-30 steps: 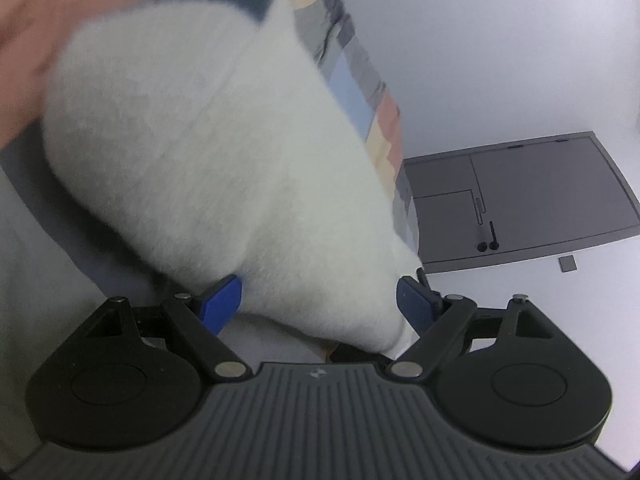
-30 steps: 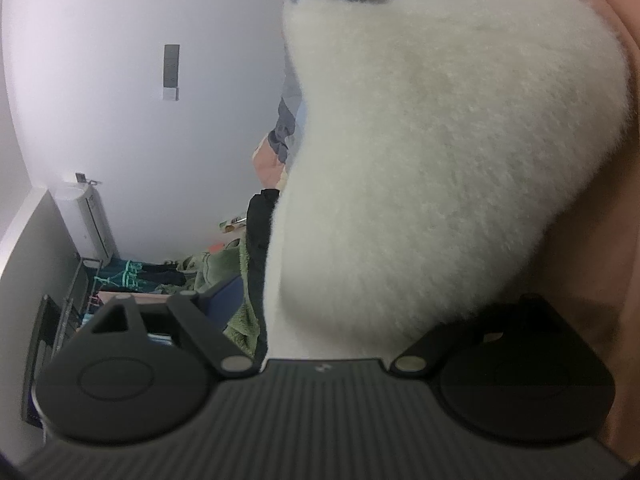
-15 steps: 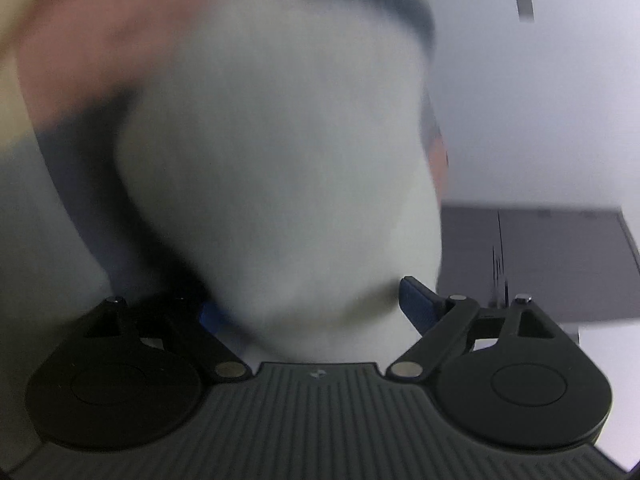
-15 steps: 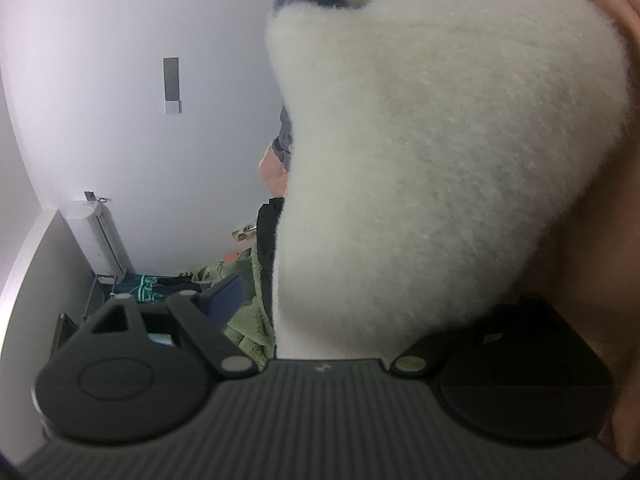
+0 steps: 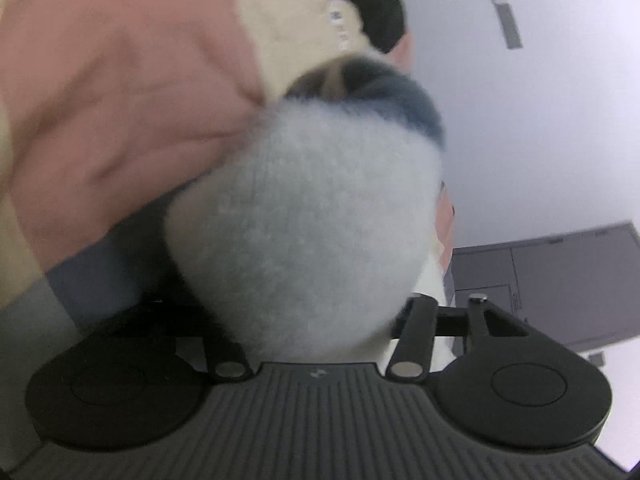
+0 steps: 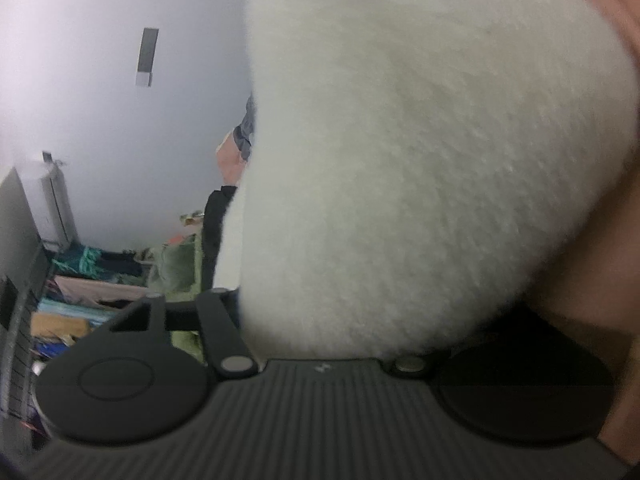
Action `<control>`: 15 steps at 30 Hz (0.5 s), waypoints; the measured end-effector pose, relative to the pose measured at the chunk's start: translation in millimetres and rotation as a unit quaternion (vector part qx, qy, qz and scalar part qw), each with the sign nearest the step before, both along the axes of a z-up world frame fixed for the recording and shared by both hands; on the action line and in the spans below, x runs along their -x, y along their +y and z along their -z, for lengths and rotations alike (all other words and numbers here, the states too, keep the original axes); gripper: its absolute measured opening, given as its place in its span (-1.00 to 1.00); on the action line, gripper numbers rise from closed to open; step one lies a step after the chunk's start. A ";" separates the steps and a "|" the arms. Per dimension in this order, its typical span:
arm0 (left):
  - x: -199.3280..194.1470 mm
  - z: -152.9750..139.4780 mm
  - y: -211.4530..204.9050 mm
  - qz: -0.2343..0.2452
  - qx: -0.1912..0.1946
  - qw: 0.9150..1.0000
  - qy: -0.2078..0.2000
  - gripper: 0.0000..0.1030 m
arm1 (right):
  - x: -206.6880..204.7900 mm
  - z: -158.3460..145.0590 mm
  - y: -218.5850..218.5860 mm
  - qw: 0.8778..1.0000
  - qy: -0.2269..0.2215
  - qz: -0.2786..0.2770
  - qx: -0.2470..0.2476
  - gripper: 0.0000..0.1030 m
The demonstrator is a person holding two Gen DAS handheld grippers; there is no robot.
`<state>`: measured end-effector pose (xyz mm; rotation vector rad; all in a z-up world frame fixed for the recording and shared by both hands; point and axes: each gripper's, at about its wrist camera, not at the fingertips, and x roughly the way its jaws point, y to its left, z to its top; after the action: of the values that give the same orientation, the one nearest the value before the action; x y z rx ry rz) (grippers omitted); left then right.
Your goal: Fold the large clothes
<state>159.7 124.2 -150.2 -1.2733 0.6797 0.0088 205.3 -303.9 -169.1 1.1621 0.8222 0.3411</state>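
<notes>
Step in hand: taking hold. The left gripper [image 5: 320, 320] and right gripper [image 6: 324, 336] had just been closing on the fluffy white garment [image 6: 420, 160] bunched between their jaws; firm pinch unconfirmed. Next, presumably, lift and spread it.

A fluffy white fleece garment [image 6: 420, 168] is showing a soft, matt nap. Pink cloth [image 5: 120, 100] beside it is looking smooth. Each gripper body [image 5: 320, 420] is showing ribbed, matt black plastic.
</notes>
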 end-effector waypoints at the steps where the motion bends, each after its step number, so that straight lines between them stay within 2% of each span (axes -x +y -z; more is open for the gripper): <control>1: 1.0 -4.7 0.4 0.003 -0.013 1.000 -0.007 0.03 | 0.5 -3.3 0.7 1.000 -0.006 -0.002 0.011 0.14; 4: 3.0 -13.9 -7.7 0.010 -0.037 0.999 -0.028 -0.03 | 5.3 -12.6 2.0 0.999 -0.024 -0.006 0.030 0.03; 9: 22.3 -33.7 -4.3 0.020 -0.038 0.997 -0.070 -0.04 | 19.0 -34.6 0.0 0.998 -0.056 -0.014 0.035 0.00; 12: 39.6 -51.4 -7.9 0.028 -0.060 0.992 -0.107 -0.04 | 33.3 -49.5 -4.5 0.996 -0.082 -0.020 0.038 0.00; 15: 40.5 -77.0 -14.6 0.038 -0.074 0.986 -0.142 -0.04 | 44.0 -68.7 -11.9 0.993 -0.108 -0.019 0.033 -0.01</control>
<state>119.2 109.6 -73.2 -1.0783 0.4728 -0.1788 161.2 -315.9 -100.4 1.0281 0.6612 0.4603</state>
